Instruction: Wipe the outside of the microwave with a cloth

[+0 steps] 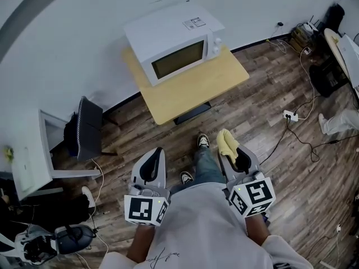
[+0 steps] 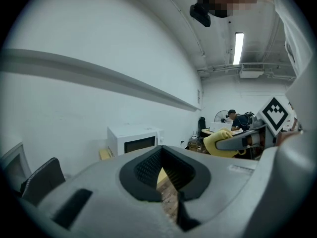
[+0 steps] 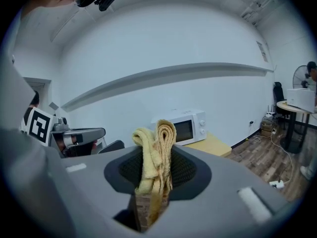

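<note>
The pale wooden worktop (image 1: 193, 91) by the wall carries the white box-shaped microwave (image 1: 171, 38), well ahead of you. Your left hand-held gripper (image 1: 154, 157) has its jaws seemingly together and empty. Your right hand-held gripper (image 1: 238, 157) is clamped on the folded yellow cloth (image 1: 226, 142).
</note>
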